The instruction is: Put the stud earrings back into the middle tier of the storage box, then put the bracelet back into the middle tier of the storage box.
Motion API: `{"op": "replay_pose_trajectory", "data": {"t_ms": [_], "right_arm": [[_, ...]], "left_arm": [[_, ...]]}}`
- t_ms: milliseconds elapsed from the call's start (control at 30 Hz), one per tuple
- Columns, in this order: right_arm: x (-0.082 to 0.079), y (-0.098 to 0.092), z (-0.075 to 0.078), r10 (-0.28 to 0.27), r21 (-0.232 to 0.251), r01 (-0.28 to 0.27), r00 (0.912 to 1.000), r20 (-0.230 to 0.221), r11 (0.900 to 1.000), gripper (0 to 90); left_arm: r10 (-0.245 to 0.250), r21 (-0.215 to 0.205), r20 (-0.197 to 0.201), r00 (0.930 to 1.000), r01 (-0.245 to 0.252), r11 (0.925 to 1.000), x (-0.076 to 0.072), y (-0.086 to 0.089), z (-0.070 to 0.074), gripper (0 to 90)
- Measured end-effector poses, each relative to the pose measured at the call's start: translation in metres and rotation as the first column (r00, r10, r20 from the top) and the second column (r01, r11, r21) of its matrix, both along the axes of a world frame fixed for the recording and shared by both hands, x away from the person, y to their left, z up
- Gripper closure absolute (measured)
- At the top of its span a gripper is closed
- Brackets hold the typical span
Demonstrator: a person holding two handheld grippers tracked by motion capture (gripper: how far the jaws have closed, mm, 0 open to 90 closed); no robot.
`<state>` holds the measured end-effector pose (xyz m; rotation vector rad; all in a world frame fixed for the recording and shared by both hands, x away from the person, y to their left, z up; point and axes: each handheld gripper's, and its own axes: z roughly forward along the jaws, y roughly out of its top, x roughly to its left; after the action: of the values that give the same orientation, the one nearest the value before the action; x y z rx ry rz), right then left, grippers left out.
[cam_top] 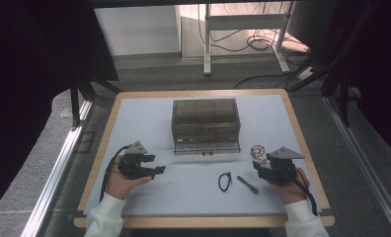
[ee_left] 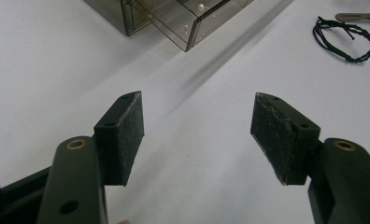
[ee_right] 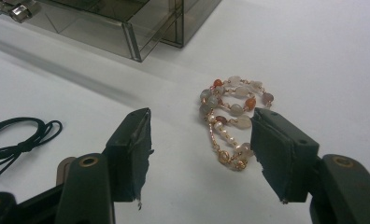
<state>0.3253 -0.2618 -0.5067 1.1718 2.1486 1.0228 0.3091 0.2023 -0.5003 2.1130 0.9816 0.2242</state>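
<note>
Beaded bracelet (ee_right: 232, 123), of pale, orange and pearl-like beads on fine wire, lying in loose coils on the white bench (cam_top: 149, 113) near its right edge, just right of the near right corner of the smoky transparent drawer box (cam_top: 206, 126). In the right gripper view the bracelet lies just beyond the tips of the right hand-held gripper (ee_right: 199, 149), nearer its right-hand pad, which overlaps the bracelet's near loops in the picture; whether pad and beads touch cannot be told. The jaws of this hand-held gripper stand wide apart with nothing clamped between them. In the high view the bracelet (cam_top: 258, 149) shows just left of and beyond the right hand-held gripper (cam_top: 262, 170).

Left hand-held gripper (ee_left: 197, 135), held over the near left part of the bench and well apart from the bracelet, likewise has its jaws spread, with bare bench between the pads; in the high view it (cam_top: 156, 170) points right.

Between the two hand-held grippers, on the near part of the bench, lie a black cord loop (cam_top: 225, 181) and, just right of it, a short dark bar-shaped object (cam_top: 247, 184), too small to name. The drawer box stands at the middle of the bench, its front toward the person; nothing lies between the right hand-held gripper and the bracelet.
</note>
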Motion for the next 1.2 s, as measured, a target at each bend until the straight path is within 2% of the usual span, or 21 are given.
{"op": "replay_pose_trajectory", "data": {"t_ms": [200,867,1067,1200], "right_arm": [[-0.001,-0.001,0.001,-0.002,0.003,0.002,1.0,0.002,1.0,38.6],[-0.001,-0.008,0.01,-0.021,0.018,0.021,0.9997,0.012,1.0,38.6],[0.001,-0.011,0.022,-0.023,-0.002,0.023,0.9996,0.015,1.0,38.6],[0.006,-0.014,0.03,-0.027,-0.033,0.027,0.9996,0.006,0.999,38.6]], "left_arm": [[0.001,0.011,-0.002,1.0,-0.001,0.9999,-0.001,-0.002,-0.001,35.2],[0.011,0.003,-0.001,0.9999,-0.011,0.9999,-0.004,0.003,0.0,33.6],[0.001,0.012,-0.007,1.0,-0.001,0.9999,-0.003,0.002,-0.001,33.1],[-0.006,0.019,-0.011,0.9999,0.006,0.9998,-0.003,0.001,-0.003,32.8]]}}
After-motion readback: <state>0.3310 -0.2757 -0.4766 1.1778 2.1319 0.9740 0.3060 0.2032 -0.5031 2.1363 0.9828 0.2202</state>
